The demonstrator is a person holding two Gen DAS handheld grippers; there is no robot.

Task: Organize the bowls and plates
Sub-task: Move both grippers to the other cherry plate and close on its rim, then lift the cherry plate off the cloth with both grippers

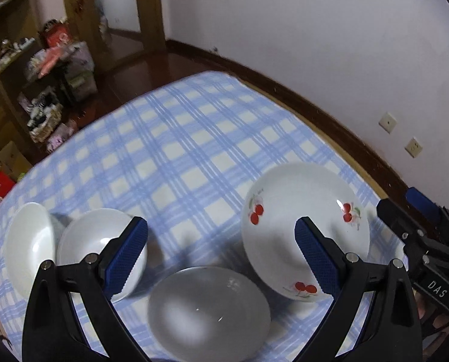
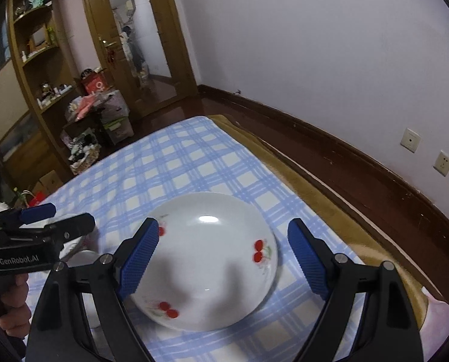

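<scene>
1. A table [image 1: 179, 138] under a blue-and-white checked cloth carries four dishes, all lying free.
2. The cherry plate [image 1: 302, 226], white with red cherry prints, sits toward the right side of the table in the left wrist view; in the right wrist view it fills the middle, just ahead of the right gripper.
3. A plain grey bowl [image 1: 209, 310] lies at the near edge, just left of the cherry plate and close to its rim.
4. Two white bowls sit at the left: the outer bowl [image 1: 28, 247] at the far left, and the inner bowl [image 1: 97, 241] beside it, their rims overlapping or touching.
5. The left gripper [image 1: 221, 256] hangs above the grey bowl with its fingers wide apart, nothing between them.
6. The right gripper [image 2: 222, 259] hovers over the cherry plate, fingers spread wide to either side of it, clear of the plate.
7. A hand [image 2: 13, 307] grips the left gripper's handle at the left edge of the right wrist view.
</scene>
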